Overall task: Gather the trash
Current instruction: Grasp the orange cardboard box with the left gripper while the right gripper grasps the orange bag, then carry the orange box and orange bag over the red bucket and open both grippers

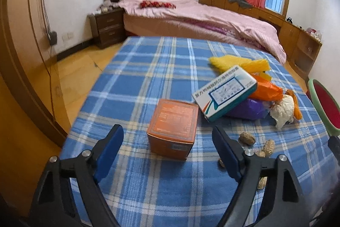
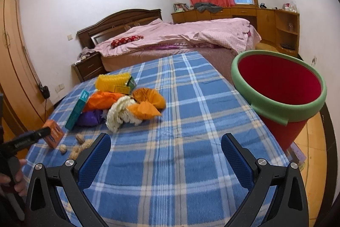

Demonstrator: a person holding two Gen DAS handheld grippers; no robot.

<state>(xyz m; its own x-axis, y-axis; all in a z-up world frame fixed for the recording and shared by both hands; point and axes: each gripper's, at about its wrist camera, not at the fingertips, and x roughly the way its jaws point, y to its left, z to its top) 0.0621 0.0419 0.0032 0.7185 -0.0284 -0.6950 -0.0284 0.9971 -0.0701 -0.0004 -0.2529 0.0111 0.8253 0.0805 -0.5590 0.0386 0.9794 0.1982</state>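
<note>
An orange box (image 1: 173,128) stands on the blue plaid cloth (image 1: 148,78), just ahead of my open left gripper (image 1: 167,137), between its fingers' line. Beyond it lies a white and teal box (image 1: 225,93) on a pile of orange, purple, yellow and white wrappers (image 1: 267,93). Peanut shells (image 1: 247,138) lie by my right finger. My right gripper (image 2: 165,145) is open and empty over bare cloth. The red bin with a green rim (image 2: 282,86) stands at the table's right edge. The trash pile (image 2: 125,103) and orange box (image 2: 54,133) show at left.
A bed with pink cover (image 2: 180,37) stands behind the table. A nightstand (image 1: 108,27) is at its left. A wooden wardrobe (image 1: 19,56) lines the left wall. Wooden cabinets (image 2: 265,16) run under the window.
</note>
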